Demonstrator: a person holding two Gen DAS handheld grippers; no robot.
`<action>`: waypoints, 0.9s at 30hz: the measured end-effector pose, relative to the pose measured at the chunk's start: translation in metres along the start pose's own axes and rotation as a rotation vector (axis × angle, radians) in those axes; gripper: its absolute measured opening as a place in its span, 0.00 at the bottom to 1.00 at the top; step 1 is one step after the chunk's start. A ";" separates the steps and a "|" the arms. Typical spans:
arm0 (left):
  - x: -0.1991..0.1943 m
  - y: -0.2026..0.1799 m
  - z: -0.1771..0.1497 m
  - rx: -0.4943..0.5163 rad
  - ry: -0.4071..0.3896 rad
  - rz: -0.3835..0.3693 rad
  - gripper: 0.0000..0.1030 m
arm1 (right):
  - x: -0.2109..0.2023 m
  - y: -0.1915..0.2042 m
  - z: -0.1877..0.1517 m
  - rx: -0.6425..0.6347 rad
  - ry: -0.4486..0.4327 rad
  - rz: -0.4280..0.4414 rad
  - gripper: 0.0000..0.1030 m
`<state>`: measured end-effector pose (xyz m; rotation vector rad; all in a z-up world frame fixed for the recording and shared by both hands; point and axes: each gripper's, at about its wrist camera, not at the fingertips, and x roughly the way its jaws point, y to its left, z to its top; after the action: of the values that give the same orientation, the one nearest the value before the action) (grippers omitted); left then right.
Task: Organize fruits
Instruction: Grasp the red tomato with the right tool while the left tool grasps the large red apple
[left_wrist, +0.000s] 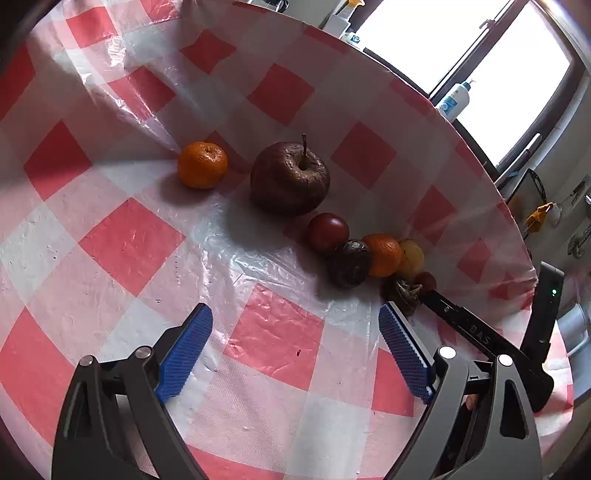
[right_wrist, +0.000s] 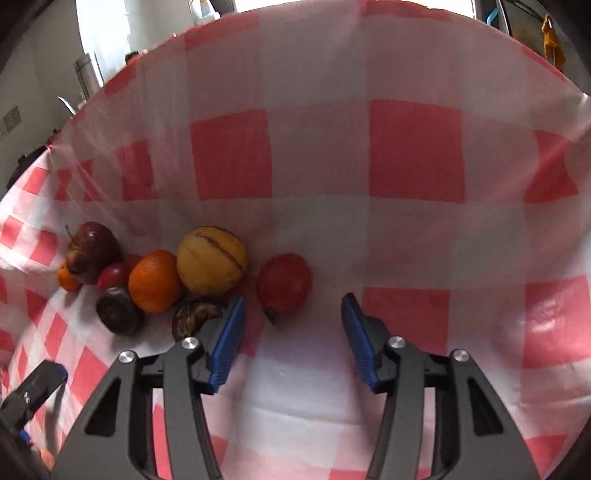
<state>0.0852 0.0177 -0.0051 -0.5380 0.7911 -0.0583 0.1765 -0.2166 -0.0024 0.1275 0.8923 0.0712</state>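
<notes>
Fruit row on checked tablecloth (left_wrist: 129, 243): mandarin (left_wrist: 202, 165), shrivelled apple (left_wrist: 290, 178), red tomato (right_wrist: 284, 284). Left gripper (left_wrist: 295, 332) spread, empty; right gripper (right_wrist: 292, 314) spread, tomato just ahead.

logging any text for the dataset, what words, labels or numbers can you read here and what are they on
"DAS" – on the dark arm of the right gripper, seen from the left wrist view; any letters beyond these are unclear.
Pump bottle by the window: blue label, too small and blurred to read.
Nothing readable on the checked tablecloth or in the right wrist view.
</notes>
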 end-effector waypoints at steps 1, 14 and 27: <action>0.000 -0.001 -0.001 0.007 0.001 0.007 0.86 | 0.004 0.002 0.003 -0.001 0.009 -0.009 0.47; 0.001 -0.005 -0.003 0.038 0.009 0.009 0.86 | -0.026 0.007 -0.025 0.027 -0.030 -0.046 0.32; -0.003 -0.018 -0.008 0.115 -0.021 0.038 0.86 | -0.069 -0.011 -0.069 0.175 -0.104 0.155 0.32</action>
<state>0.0799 -0.0002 0.0011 -0.4140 0.7729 -0.0623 0.0792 -0.2302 0.0067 0.3613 0.7826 0.1300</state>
